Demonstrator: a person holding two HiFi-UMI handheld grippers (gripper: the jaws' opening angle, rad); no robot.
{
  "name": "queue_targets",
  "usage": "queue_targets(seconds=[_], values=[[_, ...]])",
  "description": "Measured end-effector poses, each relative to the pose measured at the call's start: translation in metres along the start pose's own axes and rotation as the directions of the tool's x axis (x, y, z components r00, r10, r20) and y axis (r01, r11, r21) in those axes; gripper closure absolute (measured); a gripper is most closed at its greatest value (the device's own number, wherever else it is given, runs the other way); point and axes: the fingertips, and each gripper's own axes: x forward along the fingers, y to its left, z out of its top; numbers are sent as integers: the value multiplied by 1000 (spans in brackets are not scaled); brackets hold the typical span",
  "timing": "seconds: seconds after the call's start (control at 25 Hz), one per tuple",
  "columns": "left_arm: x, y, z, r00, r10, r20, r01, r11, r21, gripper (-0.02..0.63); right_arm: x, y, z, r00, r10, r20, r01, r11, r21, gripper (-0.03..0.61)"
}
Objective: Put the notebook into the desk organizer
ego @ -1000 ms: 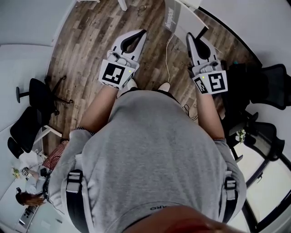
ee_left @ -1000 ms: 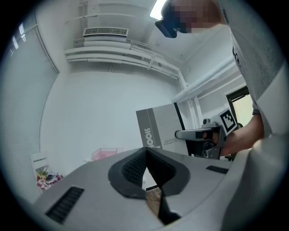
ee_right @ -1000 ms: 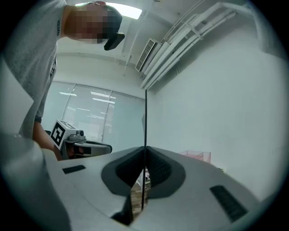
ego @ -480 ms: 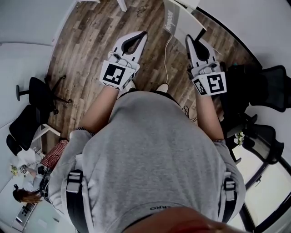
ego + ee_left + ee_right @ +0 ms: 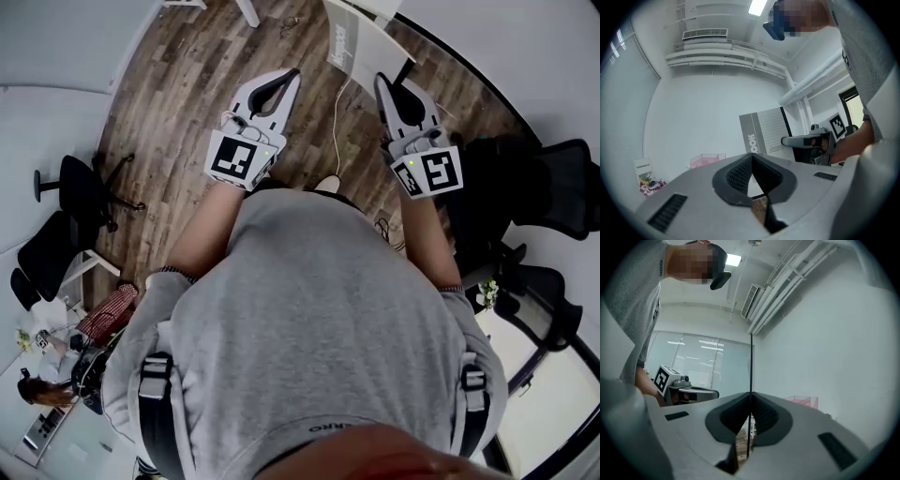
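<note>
My right gripper (image 5: 380,82) is shut on the lower edge of the notebook (image 5: 349,42), a thin grey-and-white book held upright above the wooden floor. In the right gripper view the notebook (image 5: 751,366) shows edge-on as a dark line rising from the closed jaws of that gripper (image 5: 751,395). The left gripper view shows its grey cover (image 5: 764,133) with the right gripper (image 5: 787,140) clamped on it. My left gripper (image 5: 292,73) is shut and holds nothing; its tips (image 5: 752,157) meet. A pink clear desk organizer (image 5: 708,161) (image 5: 804,401) stands low in the background.
Black office chairs stand at the left (image 5: 80,192) and at the right (image 5: 553,187). A white cable (image 5: 337,122) runs over the floor between the grippers. A white table (image 5: 47,122) lies at the left, and another person (image 5: 56,394) sits at the lower left.
Both grippers have drifted slightly up and to the left in the head view, and the notebook has moved along with the right one. Both jaws stay closed.
</note>
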Motion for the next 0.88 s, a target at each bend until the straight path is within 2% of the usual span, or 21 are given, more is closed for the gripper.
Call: queue_targets(seconds=[0.2, 0.52, 0.68, 0.88], values=[[11, 7, 0, 999, 41, -2, -41, 999, -3, 597, 11, -15, -3, 999, 33, 0, -33, 999, 16, 563], [30, 22, -17, 998, 64, -7, -64, 998, 26, 597, 28, -28, -18, 997, 72, 1, -72, 997, 20, 563], [53, 71, -17, 998, 55, 10, -56, 998, 42, 597, 79, -40, -19, 997, 78, -8, -78, 997, 4, 563], [77, 131, -17, 999, 45, 20, -45, 999, 18, 597, 137, -57, -16, 999, 35, -11, -35, 999, -20, 565]])
